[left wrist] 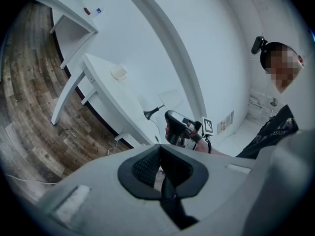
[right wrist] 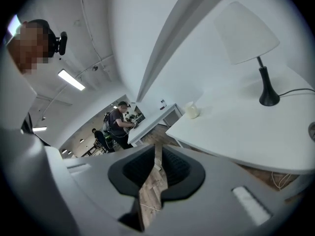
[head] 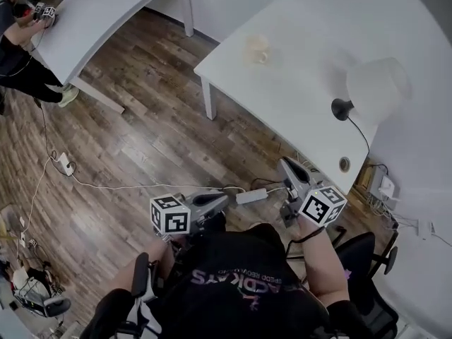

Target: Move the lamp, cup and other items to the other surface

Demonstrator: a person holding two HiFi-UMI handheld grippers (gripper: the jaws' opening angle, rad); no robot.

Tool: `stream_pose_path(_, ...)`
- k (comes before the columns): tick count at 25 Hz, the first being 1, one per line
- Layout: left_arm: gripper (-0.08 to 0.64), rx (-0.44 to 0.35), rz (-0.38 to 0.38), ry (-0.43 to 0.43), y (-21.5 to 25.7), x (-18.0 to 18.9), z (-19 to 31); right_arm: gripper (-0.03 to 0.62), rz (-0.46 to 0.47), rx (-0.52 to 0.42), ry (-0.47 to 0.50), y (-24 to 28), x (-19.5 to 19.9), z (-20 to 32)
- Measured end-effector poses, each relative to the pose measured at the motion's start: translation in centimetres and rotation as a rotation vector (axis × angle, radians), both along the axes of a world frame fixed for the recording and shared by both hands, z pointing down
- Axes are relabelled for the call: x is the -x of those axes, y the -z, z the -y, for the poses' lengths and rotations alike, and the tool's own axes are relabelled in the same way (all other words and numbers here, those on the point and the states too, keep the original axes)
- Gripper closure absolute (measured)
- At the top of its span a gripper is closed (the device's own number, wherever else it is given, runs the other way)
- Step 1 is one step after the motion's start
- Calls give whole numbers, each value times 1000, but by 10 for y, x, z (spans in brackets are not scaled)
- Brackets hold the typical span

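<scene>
Wood-plank floor (right wrist: 150, 193) shows between my jaws. White table (right wrist: 236, 127) ahead-right against a white wall (right wrist: 197, 82). Second white table (right wrist: 153, 121) farther ahead, strip light (right wrist: 71, 80) above-left.

Lamp (head: 374, 90): white shade, black base; stood upright at frame right on white table (head: 296, 97). Cup (head: 258, 49): cream; stood upper centre, well apart.

A white cable (head: 120, 186) crosses the wood floor (head: 141, 111); a person (head: 21, 62) stands beyond.
</scene>
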State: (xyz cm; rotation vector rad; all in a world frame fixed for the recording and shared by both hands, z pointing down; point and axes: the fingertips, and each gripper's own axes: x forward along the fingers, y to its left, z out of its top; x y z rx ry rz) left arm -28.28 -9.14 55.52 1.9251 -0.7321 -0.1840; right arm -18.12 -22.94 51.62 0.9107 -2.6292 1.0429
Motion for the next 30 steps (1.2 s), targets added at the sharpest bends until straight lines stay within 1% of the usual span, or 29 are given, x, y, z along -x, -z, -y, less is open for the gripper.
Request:
stream_pose_path(2,557,-2,-10,22,-2,11,4,542,-35,-21,9,-2,12,22)
stream_pose_path(5,557,-30,-7,34,1,13,12,540,-92,-56,15,-4,20,55)
stream_pose_path(7,557,-80,22,25,8,9,18,534,-129,-80,11,-6,22,82)
stream_pose_path(9,557,-138,68,0,15,1,19,528,-168,-98,12,-13,23,108)
stream_pose_path(10,557,-157,91,-13,16,-2,17,515,-189,-102,15,-18,25,121)
stream_pose_path(12,557,-162,128,-26,14,-5,11,504,-231,-101,23,-32,30,148)
stream_pose_path(14,557,-139,149,-17,8,-6,2,497,-278,-106,38,-44,37,175)
stream_pose_path(16,557,-106,161,13,2,-4,-6,482,-329,-120,62,-54,49,204)
stream_pose_path(20,557,-50,183,99,-5,8,-22,469,-407,-147,104,-70,83,258)
stream_pose_path(22,557,-23,189,144,-10,14,-31,462,-455,-162,100,-78,94,283)
stream_pose_path(25,557,18,203,225,-17,26,-46,451,-488,-138,79,-96,105,314)
stream_pose_path(27,557,44,219,277,-25,32,-53,443,-508,-122,82,-111,111,333)
stream_pose_path(30,557,74,224,317,-41,30,-64,427,-595,-126,96,-130,98,354)
